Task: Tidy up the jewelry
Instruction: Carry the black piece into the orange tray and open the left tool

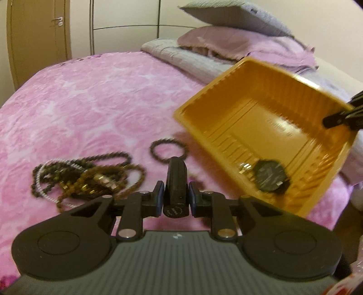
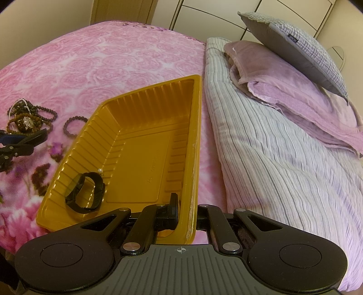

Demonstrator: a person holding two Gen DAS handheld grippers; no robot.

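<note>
Tray (image 2: 127, 145): orange-yellow, ribbed walls. Watch (image 2: 85, 192) inside it, at 7 o'clock of the tray floor: black. Bedspread (image 2: 95, 59): pink and white rose pattern. Bead strands (image 1: 86, 177) at 9 o'clock of tray: dark brown, amber, one white. Duvet (image 2: 261, 140): white, thin grey-lilac stripes. Towel (image 2: 283, 86): lilac. Pillow (image 2: 301, 45): grey check.

A bed (image 1: 90, 97) covered by a pink rose-patterned blanket (image 2: 102, 56) fills the room's middle. At its head lie a striped quilt (image 2: 272, 158), a folded lilac towel (image 2: 283, 86) and a grey pillow (image 2: 295, 45) leaning on top. Behind stand cream wardrobe doors (image 1: 124, 13), a wooden door (image 1: 38, 27) and a plain beige wall (image 1: 4, 56).
</note>
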